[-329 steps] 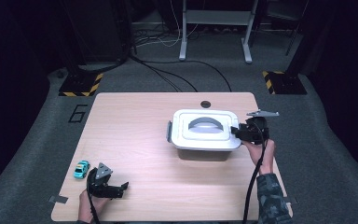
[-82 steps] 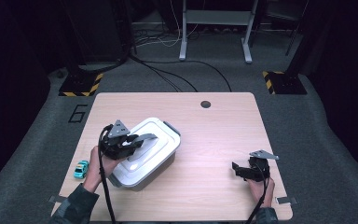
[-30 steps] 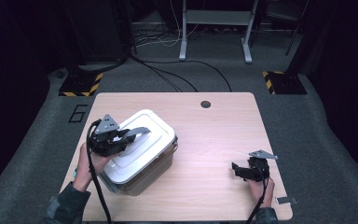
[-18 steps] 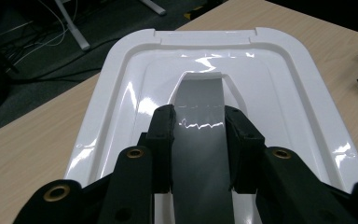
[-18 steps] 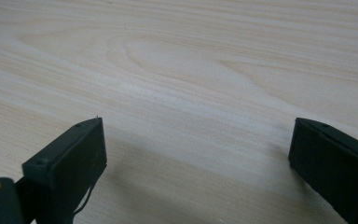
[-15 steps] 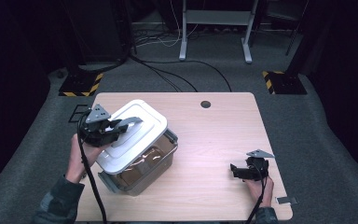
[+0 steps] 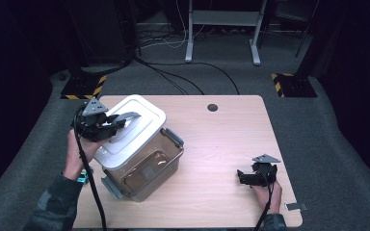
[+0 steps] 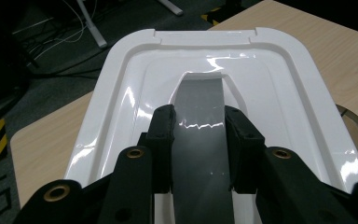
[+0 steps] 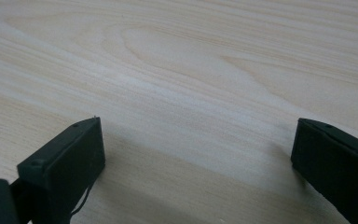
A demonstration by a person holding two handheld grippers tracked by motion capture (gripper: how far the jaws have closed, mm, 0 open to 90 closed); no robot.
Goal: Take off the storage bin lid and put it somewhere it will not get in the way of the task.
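At the left side of the pale wooden table (image 7: 221, 139), the left gripper (image 7: 107, 126) is clenched on the grey handle strip (image 8: 200, 135) of the white rectangular plastic lid (image 7: 130, 126), its jaws pressing the strip from both sides. Half a second ago the lid was only beginning to tip; now it is lifted and tilted, its far-left edge raised, off the clear plastic storage box with grey latches (image 7: 147, 166), whose right and near rim shows open beneath it. A second ago the lid lay flat on the box, so I judge the unsealing done and the carrying-off of the lid next. A small teal toy car (image 7: 82, 177) lies just left of the box, by the forearm. Near the table's right near corner, the right gripper (image 7: 246, 177) rests low over bare wood, jaws released wide, unmoved.
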